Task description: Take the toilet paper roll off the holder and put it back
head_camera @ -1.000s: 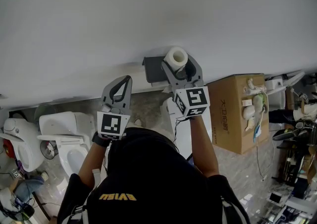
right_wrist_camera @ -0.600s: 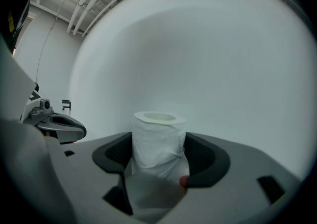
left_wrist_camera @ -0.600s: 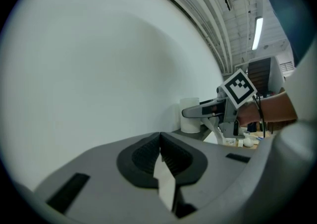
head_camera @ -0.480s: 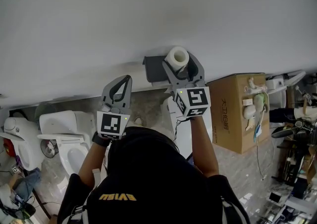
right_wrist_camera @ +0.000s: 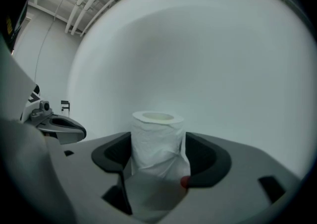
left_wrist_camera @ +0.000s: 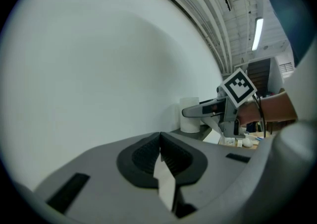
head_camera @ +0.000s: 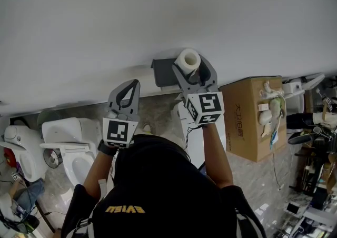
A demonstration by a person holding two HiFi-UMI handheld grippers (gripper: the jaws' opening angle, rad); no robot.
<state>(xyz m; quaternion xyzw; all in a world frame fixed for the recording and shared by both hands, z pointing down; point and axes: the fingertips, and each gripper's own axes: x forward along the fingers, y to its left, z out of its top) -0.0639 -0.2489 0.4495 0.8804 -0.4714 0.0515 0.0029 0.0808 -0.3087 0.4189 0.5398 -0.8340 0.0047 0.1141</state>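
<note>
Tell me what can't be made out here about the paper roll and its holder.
- Whether the fingers of the right gripper press the toilet paper roll or only flank it: right gripper view, paper fills the gap between them; they have just been opening.
- The roll's foot: right gripper view, the gripper's body covers it.
- How the holder carries the roll: head view, roll and gripper cover most of it.
</note>
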